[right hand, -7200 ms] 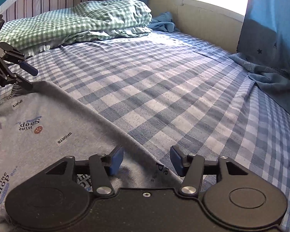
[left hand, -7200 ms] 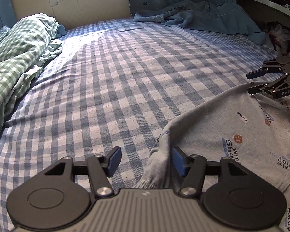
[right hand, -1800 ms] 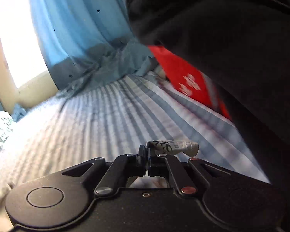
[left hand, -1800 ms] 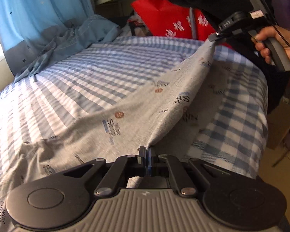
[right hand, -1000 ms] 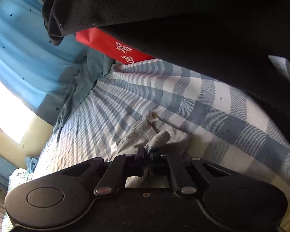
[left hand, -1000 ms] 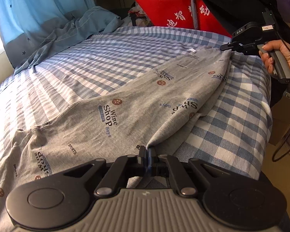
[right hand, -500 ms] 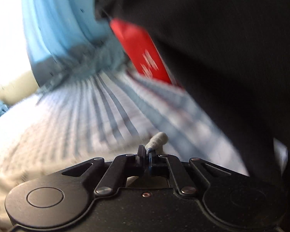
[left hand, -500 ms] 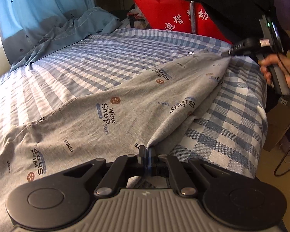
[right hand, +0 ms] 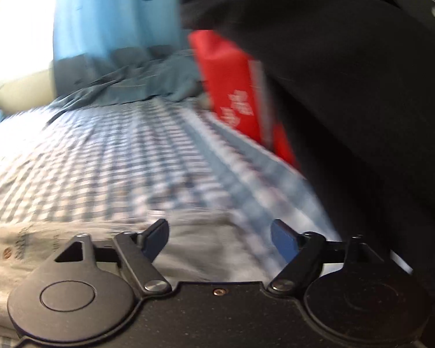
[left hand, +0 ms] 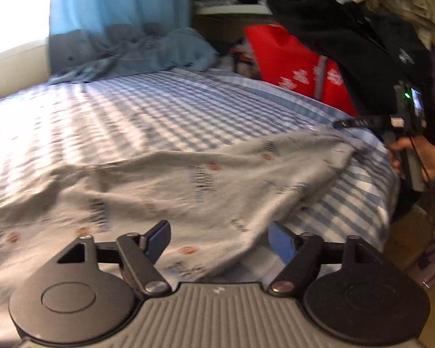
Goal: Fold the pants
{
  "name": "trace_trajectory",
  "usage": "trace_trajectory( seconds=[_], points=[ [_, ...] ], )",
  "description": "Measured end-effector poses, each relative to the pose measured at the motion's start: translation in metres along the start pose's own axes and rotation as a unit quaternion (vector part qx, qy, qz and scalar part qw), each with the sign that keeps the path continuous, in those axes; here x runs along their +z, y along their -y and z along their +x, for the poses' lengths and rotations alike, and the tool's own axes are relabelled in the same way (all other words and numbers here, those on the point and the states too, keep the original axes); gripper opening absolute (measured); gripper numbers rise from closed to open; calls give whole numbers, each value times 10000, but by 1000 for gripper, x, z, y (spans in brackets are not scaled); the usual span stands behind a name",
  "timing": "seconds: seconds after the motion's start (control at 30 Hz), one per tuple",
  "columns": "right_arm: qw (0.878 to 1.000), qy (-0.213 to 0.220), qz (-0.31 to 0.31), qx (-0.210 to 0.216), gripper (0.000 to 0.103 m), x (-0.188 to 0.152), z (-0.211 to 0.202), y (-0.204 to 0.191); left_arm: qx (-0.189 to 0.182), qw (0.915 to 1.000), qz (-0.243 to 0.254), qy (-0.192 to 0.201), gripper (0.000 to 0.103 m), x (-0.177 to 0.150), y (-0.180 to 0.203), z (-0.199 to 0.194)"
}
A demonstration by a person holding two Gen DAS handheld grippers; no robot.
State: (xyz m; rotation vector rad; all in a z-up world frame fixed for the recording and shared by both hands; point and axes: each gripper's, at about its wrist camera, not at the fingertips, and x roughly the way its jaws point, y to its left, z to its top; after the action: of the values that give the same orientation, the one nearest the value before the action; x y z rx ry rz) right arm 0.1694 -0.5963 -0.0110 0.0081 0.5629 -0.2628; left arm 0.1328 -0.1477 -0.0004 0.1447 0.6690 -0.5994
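The grey printed pants [left hand: 206,182] lie spread across the blue checked bed [left hand: 159,110], reaching from the left edge to the bed's right corner. My left gripper [left hand: 219,240] is open and empty just above the pants' near edge. My right gripper [right hand: 219,239] is open and empty above the pants' far end [right hand: 206,246]; it also shows in the left wrist view [left hand: 359,122] at the right, held by a hand over the far hem. Both views are blurred by motion.
A blue curtain [left hand: 116,14] and a rumpled blue-grey cloth [left hand: 148,55] lie at the bed's far side. A red bag [left hand: 293,66] and dark hanging clothes [left hand: 348,34] stand beyond the right edge. The bed drops off to the floor at right [left hand: 414,237].
Both grippers were shut on the pants' edges half a second ago and have now opened and let go. The pants have dropped flat onto the bed.
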Motion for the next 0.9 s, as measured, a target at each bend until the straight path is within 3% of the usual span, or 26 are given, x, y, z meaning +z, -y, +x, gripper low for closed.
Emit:
trace_trajectory(
  seconds=[0.1,0.2,0.33,0.4,0.57,0.67,0.77,0.9],
  points=[
    [9991,-124,-340,209,87,-8,8,-24,564,9979,-305,36,85,-11,-30,-20],
    [9969,-365,-692,-14,89,-20,18,-42,1104,9910,-752,44,85,-28,-67,-49],
    [9940,-151,-997,-418,91,-21,9,-63,1915,9718,-1366,192,88,-54,-117,-101],
    [9922,51,-1199,-342,92,-16,-2,-82,2290,9578,-1716,257,90,-68,-144,-126],
    [9836,562,-1649,464,99,2,-33,-151,2795,9236,-2608,296,90,-92,-202,-157],
    [9743,710,-1762,1209,102,11,-46,-206,2846,9093,-3013,373,90,-103,-238,-162],
    [9623,753,-1828,1867,102,14,-52,-258,3024,9045,-2992,304,90,-107,-258,-156],
    [9444,669,-2011,2513,102,7,-62,-320,3325,9103,-2466,-44,91,-109,-264,-134]
  ],
)
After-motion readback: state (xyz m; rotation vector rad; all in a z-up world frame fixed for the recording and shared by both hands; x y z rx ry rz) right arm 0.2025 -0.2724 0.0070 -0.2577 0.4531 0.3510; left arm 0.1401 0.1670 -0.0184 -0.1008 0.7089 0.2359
